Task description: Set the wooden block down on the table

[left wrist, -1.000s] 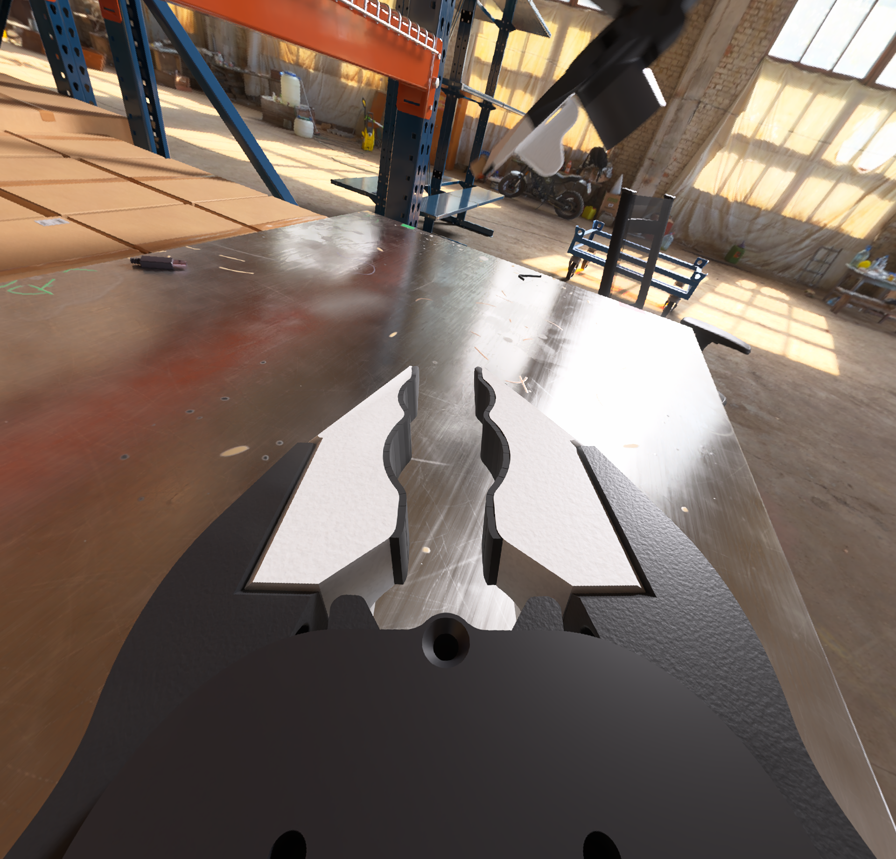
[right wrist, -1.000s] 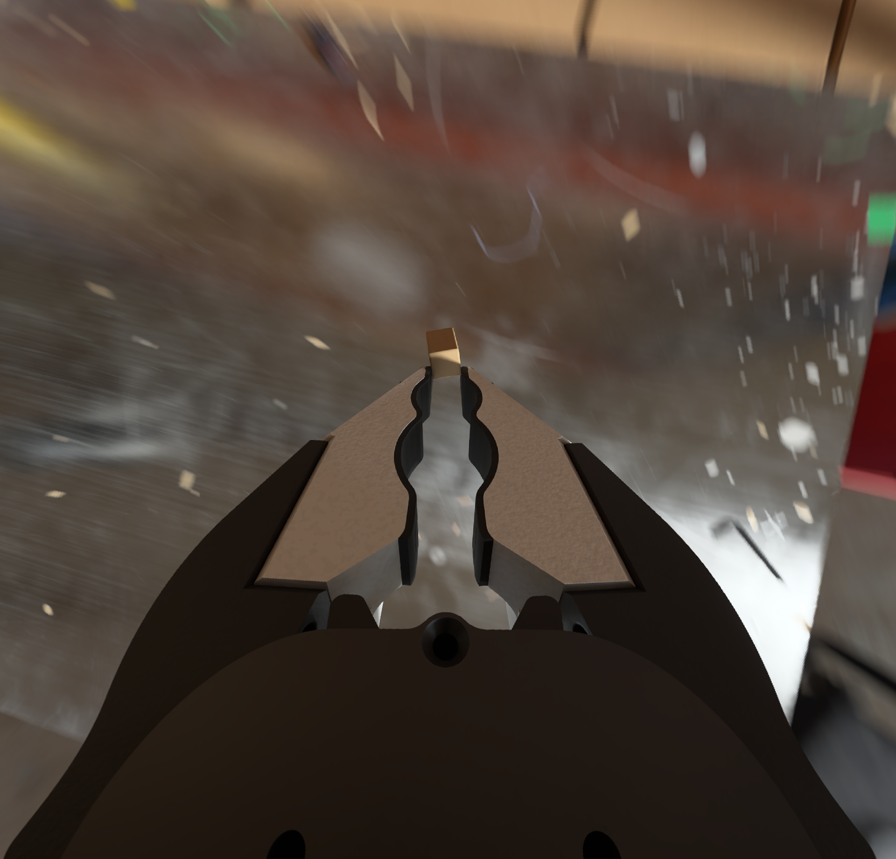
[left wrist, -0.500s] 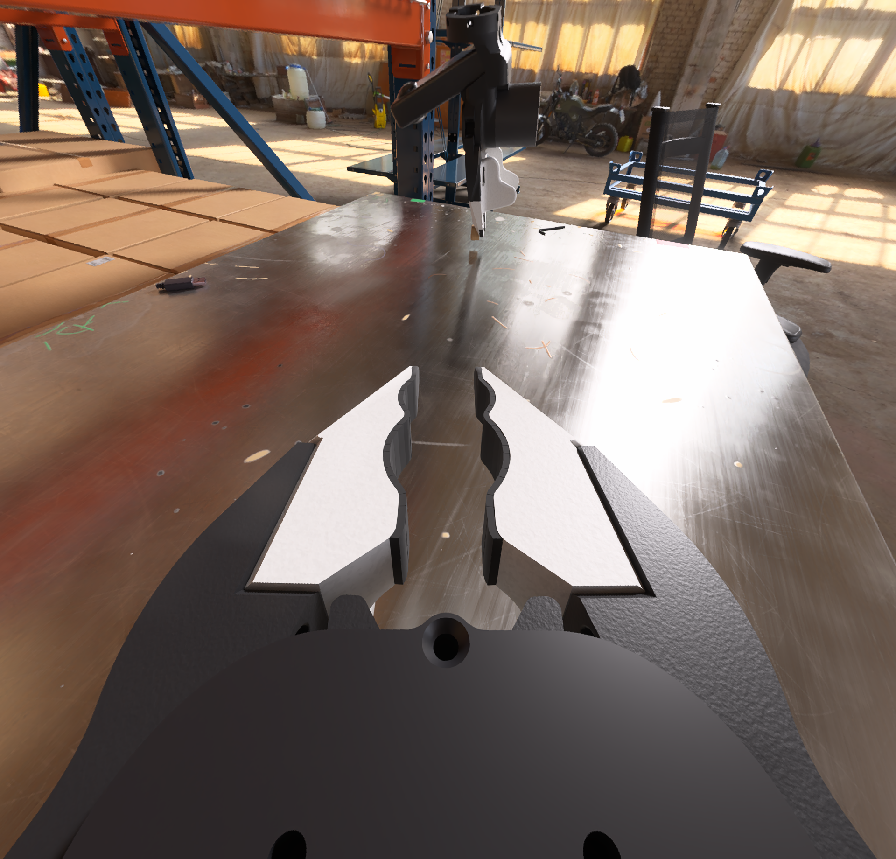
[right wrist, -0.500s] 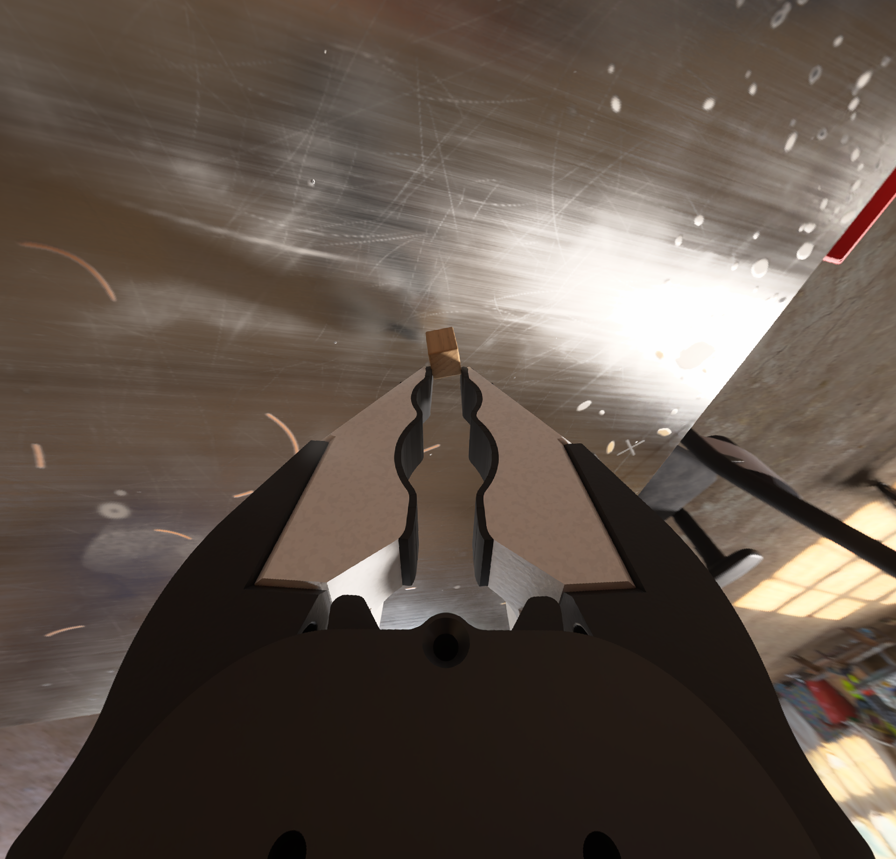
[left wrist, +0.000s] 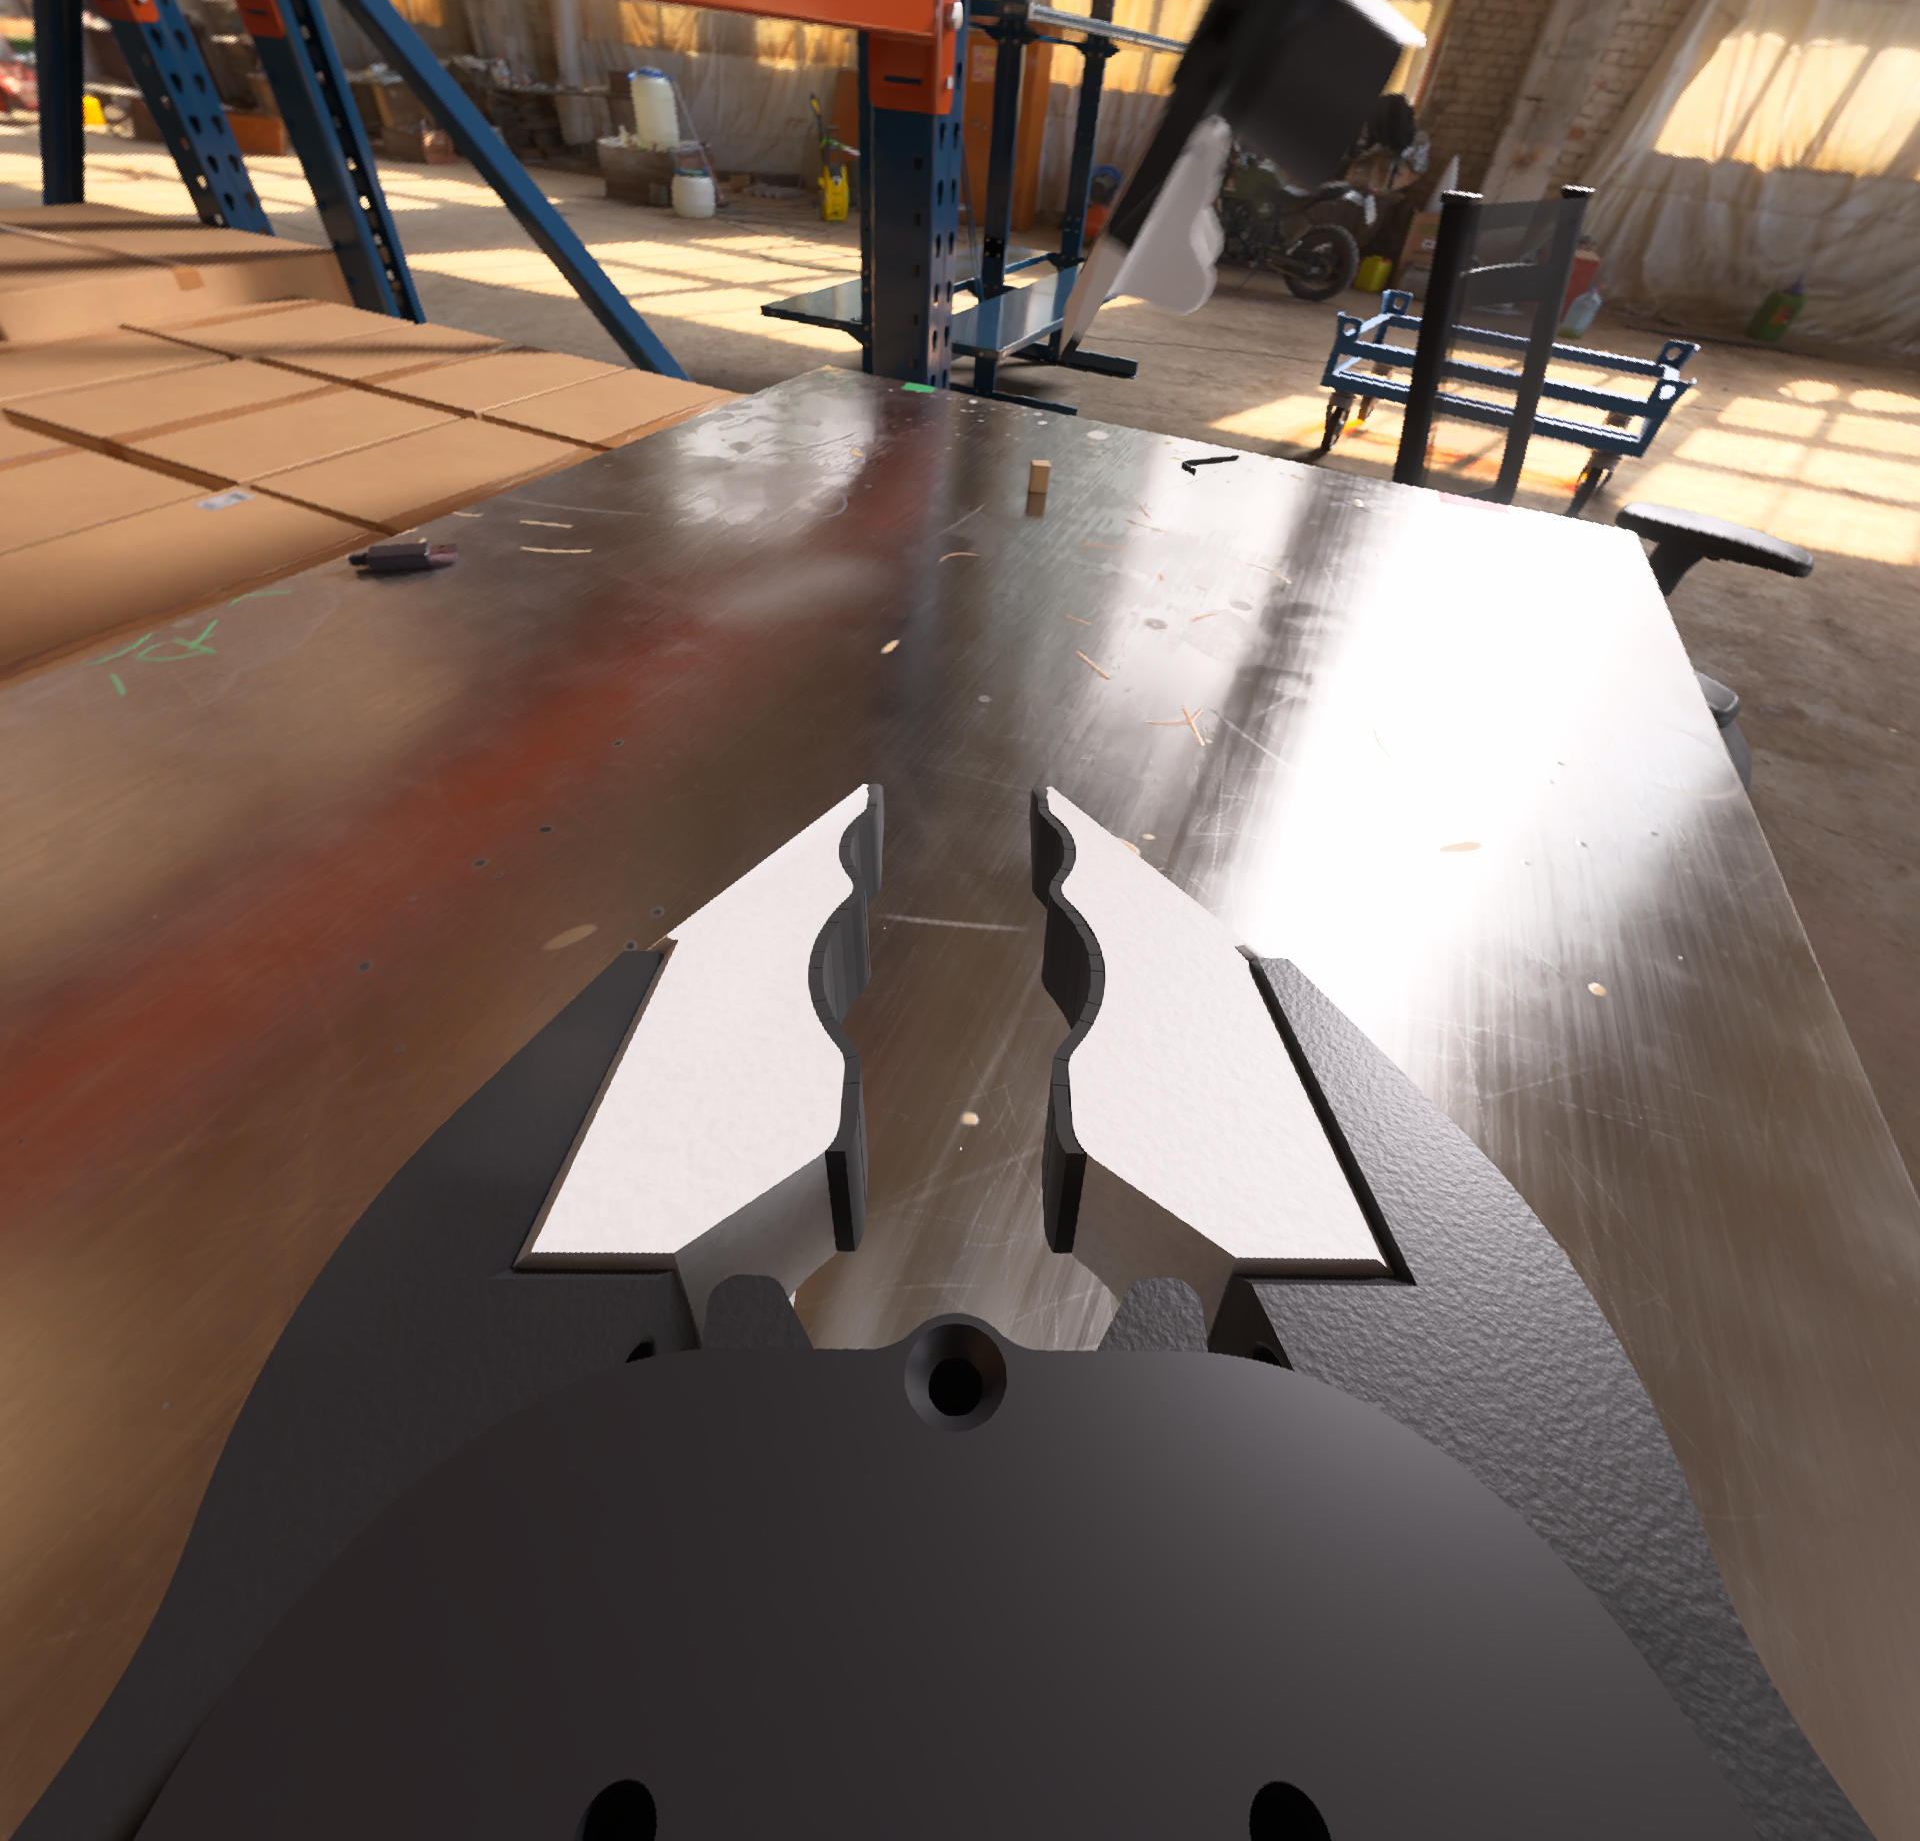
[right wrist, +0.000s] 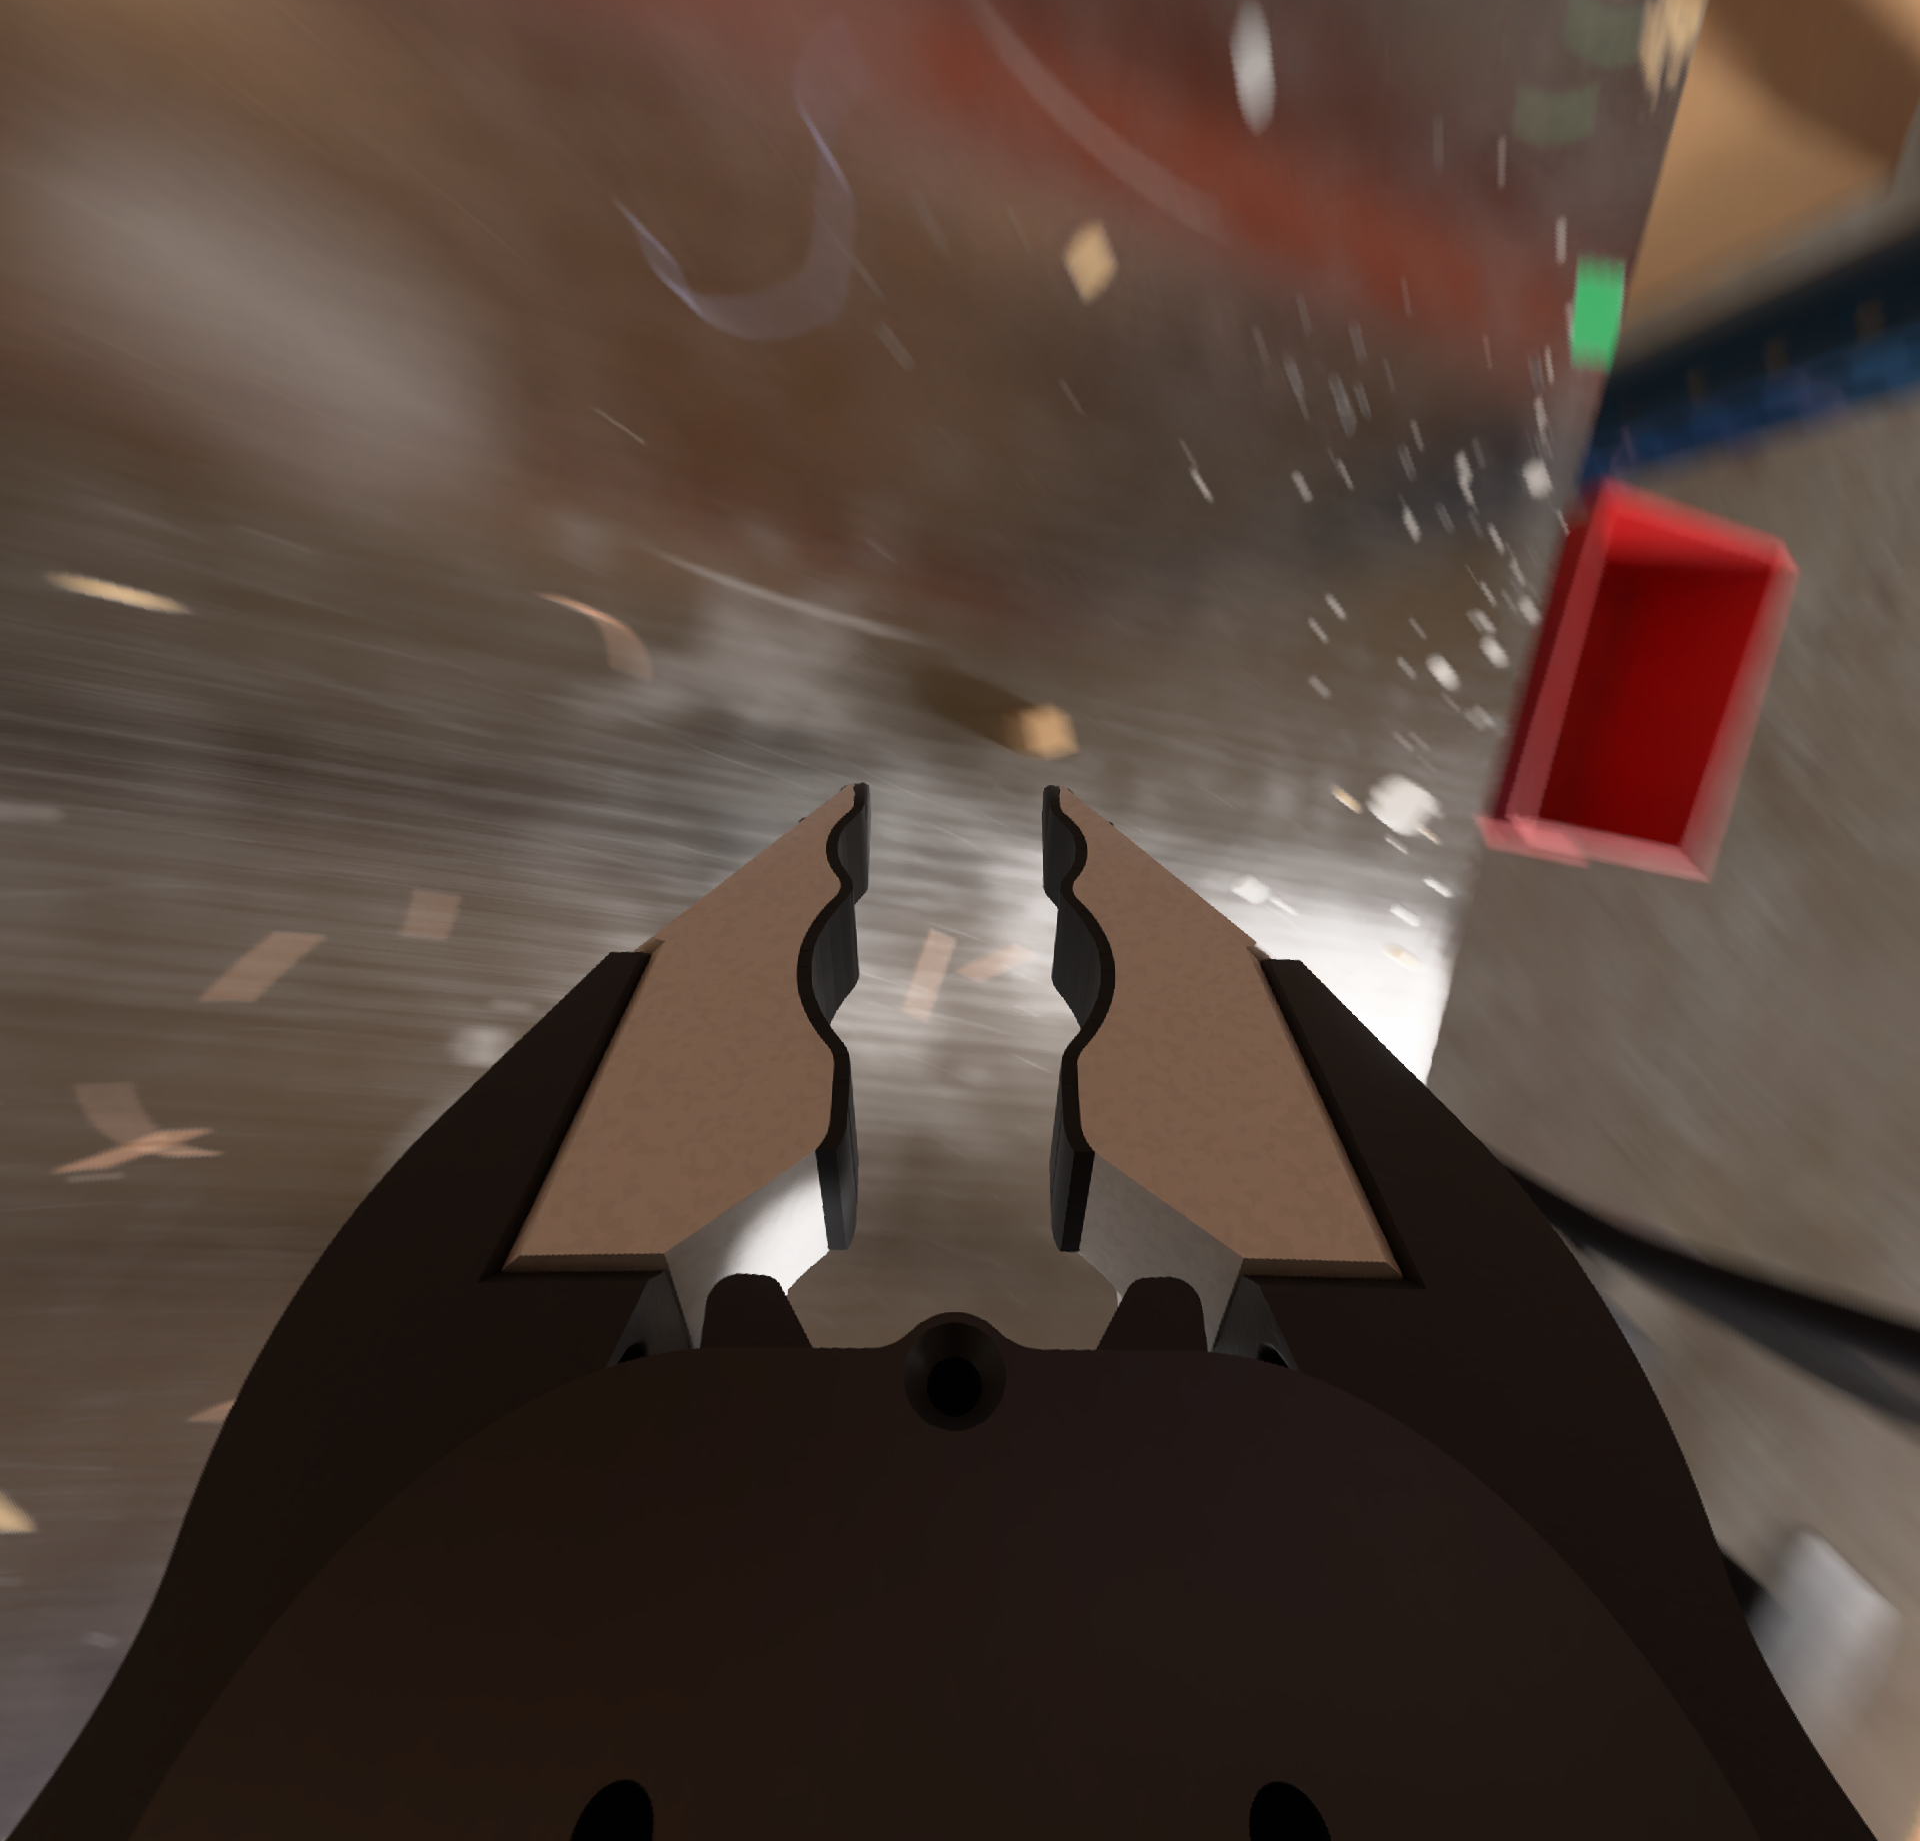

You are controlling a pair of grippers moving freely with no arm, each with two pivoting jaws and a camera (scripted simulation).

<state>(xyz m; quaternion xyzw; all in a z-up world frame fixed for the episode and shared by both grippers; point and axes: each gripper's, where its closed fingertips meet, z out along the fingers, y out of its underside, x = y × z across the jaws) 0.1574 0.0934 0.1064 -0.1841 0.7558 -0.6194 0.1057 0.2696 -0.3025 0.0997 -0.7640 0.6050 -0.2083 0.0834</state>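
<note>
The small wooden block (left wrist: 1036, 488) stands free on the far middle of the shiny metal table (left wrist: 1351, 856). In the right wrist view the block (right wrist: 1042, 729) lies on the table just beyond my right gripper (right wrist: 956, 804), a little to the right of its open, empty fingertips. That view is blurred. My right gripper also shows in the left wrist view (left wrist: 1091, 305), raised high above the table's far edge, up and right of the block. My left gripper (left wrist: 954, 804) is open and empty low over the near part of the table.
A small dark tool (left wrist: 403, 557) lies at the table's left edge and a black hex key (left wrist: 1208, 463) at the far edge. Cardboard boxes (left wrist: 260, 409) sit to the left. A red bin (right wrist: 1642, 679) lies beyond the table's right edge. A chair armrest (left wrist: 1714, 550) stands at the right.
My right gripper has opened and let go of the block, which now rests on the table. The gripper has lifted up and away to the right. My left gripper has stayed open.
</note>
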